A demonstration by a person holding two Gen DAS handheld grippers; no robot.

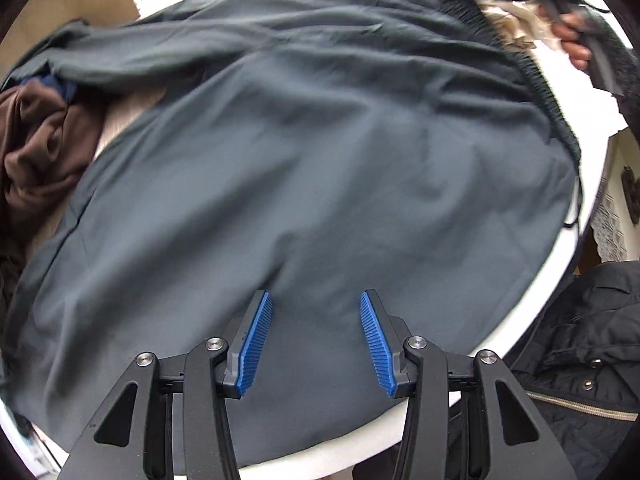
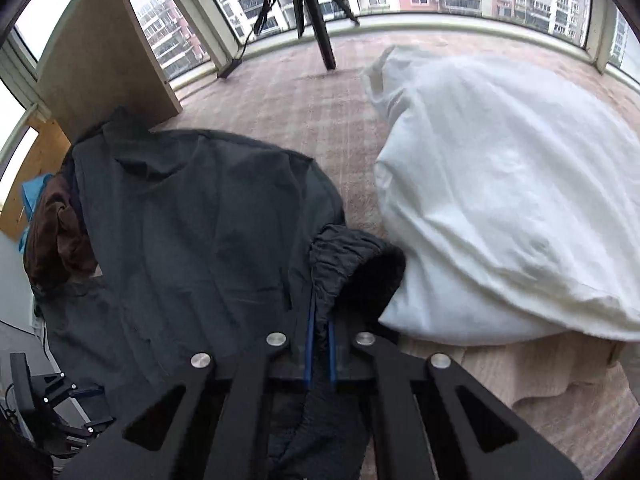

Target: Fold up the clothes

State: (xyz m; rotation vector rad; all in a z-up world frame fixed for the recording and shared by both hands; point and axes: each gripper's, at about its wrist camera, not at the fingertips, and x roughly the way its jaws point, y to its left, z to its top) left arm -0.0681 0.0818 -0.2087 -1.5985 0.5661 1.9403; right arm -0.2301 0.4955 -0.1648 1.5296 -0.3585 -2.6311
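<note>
- Fingers (image 1: 262, 312) on the left gripper (image 1: 316, 344) stand partly open, blue ribbed pads facing each other with nothing pinched between them, hovering just over the near hem of the dark trousers (image 1: 304, 168).
- Right gripper (image 2: 319, 354) is clamped nearly shut, its thin blue pads squeezing the gathered elastic waistband (image 2: 352, 256), which bunches up in crinkly ruffles right past the tips.
- Those trousers are a smooth, matte slate-grey fabric, spread mostly flat with soft creases across a round white bench (image 1: 520, 332); in the left view they fill almost everything ahead of the fingers.
- Off to the left edge of the trousers sits a crumpled brown garment (image 1: 44, 136), softer and slightly shiny.
- Near the right rim there's a quilted black jacket (image 1: 580, 360) with a metal zip and snaps.
- Further out in the right view: a puffy white pillow-like bundle (image 2: 512, 200) just beside the waistband, on a pinkish plaid bedspread (image 2: 304, 100).
- Farthest back, black tripod (image 2: 316, 12) legs stand at the window.
</note>
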